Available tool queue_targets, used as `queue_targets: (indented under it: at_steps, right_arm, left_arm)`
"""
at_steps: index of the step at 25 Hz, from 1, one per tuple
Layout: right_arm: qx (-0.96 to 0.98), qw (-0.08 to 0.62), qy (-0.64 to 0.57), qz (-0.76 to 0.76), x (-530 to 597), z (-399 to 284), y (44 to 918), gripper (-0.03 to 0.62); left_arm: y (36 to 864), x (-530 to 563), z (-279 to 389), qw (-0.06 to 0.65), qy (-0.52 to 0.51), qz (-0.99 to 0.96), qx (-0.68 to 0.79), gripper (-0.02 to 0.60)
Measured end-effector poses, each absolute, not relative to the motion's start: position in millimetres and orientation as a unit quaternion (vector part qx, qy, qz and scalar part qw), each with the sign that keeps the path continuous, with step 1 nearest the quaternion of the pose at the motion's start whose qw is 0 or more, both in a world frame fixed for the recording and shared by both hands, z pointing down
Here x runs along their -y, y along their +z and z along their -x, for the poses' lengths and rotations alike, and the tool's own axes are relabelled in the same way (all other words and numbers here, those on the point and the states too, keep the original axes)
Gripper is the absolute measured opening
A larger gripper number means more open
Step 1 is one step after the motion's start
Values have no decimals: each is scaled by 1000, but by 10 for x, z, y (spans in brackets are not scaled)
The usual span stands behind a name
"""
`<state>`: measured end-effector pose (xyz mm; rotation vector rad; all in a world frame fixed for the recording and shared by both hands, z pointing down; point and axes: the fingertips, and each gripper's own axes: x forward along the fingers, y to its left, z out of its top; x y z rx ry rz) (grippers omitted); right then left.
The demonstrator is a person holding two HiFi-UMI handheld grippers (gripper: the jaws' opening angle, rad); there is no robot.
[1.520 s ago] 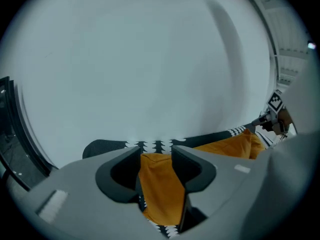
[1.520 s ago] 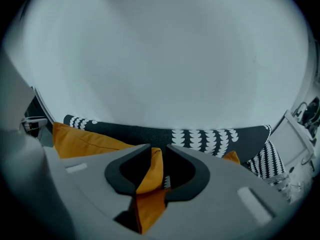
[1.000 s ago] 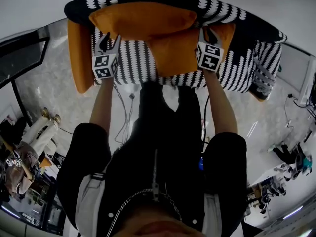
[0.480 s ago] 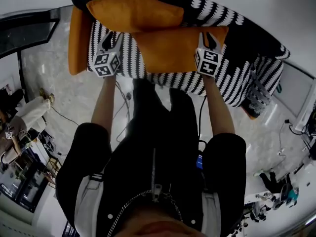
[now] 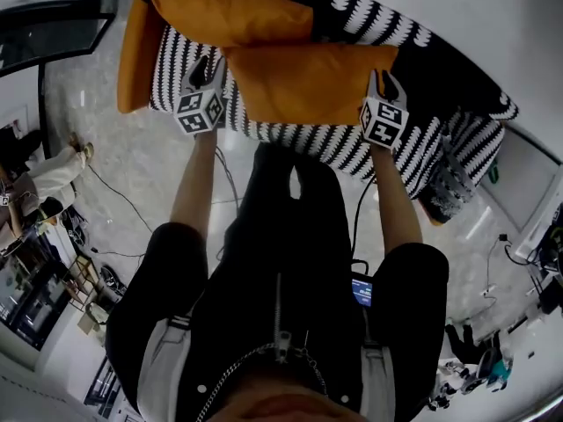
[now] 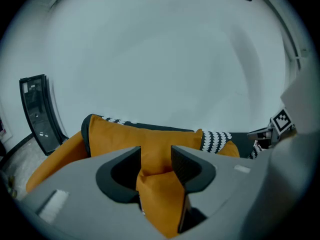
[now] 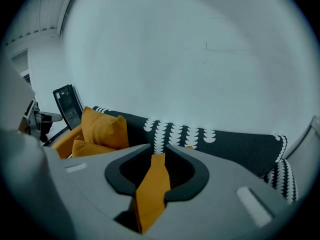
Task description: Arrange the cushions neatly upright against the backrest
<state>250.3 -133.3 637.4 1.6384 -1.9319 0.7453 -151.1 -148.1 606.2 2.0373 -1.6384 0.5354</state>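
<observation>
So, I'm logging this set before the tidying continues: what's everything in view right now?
sofa: one, black-and-white pattern, along the pale wall
held cushion: one, orange, above the seat, gripped at both ends
back cushion: one, orange, against the backrest, left in the head view
side panel: one, orange, sofa's left end in the head view
patterned cushion: one, black-and-white, sofa's right end
floor: grey, marbled, in front of the sofa
cables: a few, dark, on the floor
forearms: two, reaching toward the sofa
left tool: grey, shut on the held cushion
right tool: grey, shut on the held cushion
</observation>
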Motion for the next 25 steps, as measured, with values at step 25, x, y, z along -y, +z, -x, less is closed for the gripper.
queue_targets:
  at_steps: [25]
  right_arm:
    - [612,253,381,-645,2202,-3486,7229,152]
  left_arm:
    - [7447,1839,1371,381,243,-717,531,170]
